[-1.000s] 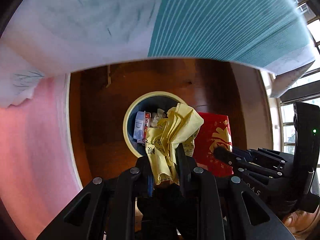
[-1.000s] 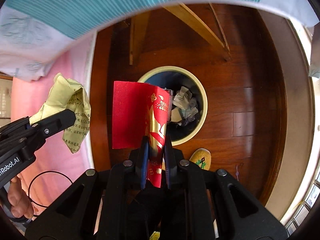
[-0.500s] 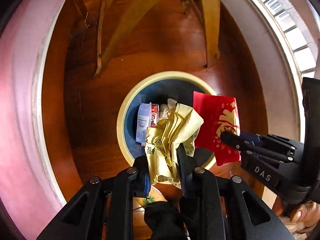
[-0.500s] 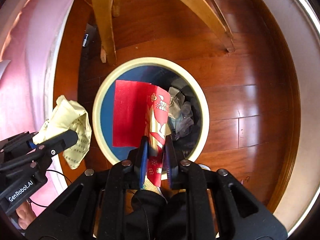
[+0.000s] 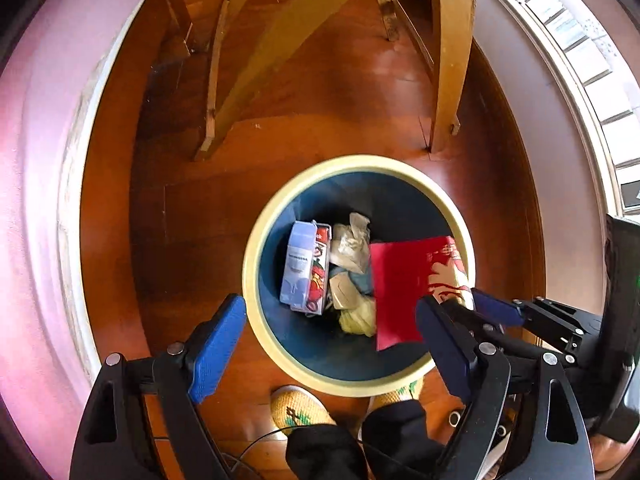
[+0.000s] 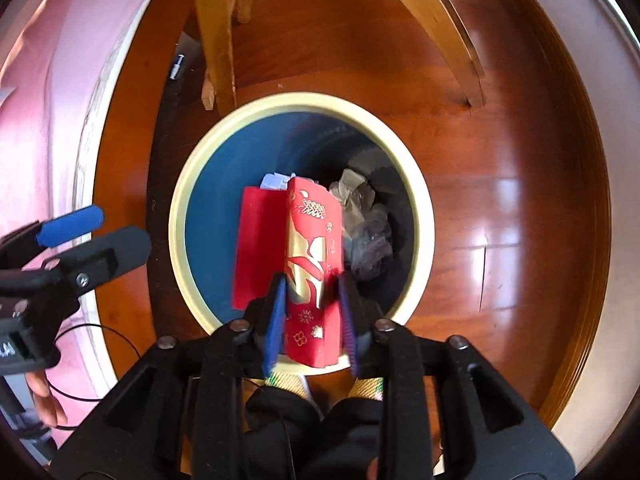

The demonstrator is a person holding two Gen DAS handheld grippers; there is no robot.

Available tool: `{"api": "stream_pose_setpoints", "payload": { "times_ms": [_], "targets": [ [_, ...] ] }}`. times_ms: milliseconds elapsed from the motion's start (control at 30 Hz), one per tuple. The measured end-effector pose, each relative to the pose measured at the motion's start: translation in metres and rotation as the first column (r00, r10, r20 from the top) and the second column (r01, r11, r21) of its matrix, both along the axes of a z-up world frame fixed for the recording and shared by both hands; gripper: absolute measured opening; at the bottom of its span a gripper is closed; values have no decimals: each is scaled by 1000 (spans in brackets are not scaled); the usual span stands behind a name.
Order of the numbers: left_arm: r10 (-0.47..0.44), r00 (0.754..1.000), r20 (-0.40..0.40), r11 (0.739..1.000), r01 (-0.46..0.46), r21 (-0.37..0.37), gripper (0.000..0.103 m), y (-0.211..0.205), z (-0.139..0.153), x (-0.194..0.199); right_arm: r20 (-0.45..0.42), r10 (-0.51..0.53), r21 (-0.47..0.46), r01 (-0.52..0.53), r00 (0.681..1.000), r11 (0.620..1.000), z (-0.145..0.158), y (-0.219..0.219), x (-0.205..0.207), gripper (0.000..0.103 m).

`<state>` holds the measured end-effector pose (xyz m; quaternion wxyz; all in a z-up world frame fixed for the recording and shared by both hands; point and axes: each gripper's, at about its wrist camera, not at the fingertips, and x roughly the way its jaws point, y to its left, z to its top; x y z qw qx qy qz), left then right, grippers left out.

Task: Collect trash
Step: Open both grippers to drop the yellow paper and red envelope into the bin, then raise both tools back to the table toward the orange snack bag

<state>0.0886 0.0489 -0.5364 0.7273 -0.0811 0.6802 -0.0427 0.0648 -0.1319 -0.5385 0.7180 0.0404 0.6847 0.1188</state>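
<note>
While both grippers point down at the bin point(image 5: 256, 276), left gripper point(image 5: 332, 344) fingers opening wide and empty, right gripper point(image 6: 310, 320) fingers opening around the red packet point(image 6: 312, 256), yellow paper point(image 5: 358, 318) in the bin.

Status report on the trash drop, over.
Left tongs open, empty. Right tongs opening, red envelope between them over bin. Nothing blocking.

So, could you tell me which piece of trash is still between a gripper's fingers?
The red and gold paper envelope, between the opening right gripper; everything else lies in the bin.
</note>
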Motion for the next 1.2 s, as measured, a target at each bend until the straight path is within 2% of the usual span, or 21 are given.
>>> {"api": "stream_pose_setpoints", "payload": {
  "times_ms": [67,100,400,633,833,1067,1200],
  "targets": [
    [5,1000,2,1000,-5,-1,88,1,1,0,12,-3,34,3,1000,999,3,2,0,60],
    [6,1000,7,1000,-6,4,88,1,3,-1,9,-10,46,10,1000,999,4,2,0,65],
    [15,1000,15,1000,-15,8,88,6,15,-8,7,-47,64,46,999,997,16,1,-2,68],
    [29,999,39,1000,-29,6,88,12,51,-15,3,-83,73,83,997,994,57,-3,-11,68],
    [54,996,67,999,-53,-9,88,20,120,-23,-11,-113,122,114,994,986,120,-6,-18,69],
    [77,987,142,997,-76,-15,88,25,228,-33,48,-71,159,63,996,985,229,2,-25,78],
    [110,976,190,994,-106,-33,88,31,287,-42,96,-54,186,35,994,982,291,3,-29,79]
  ]
}}
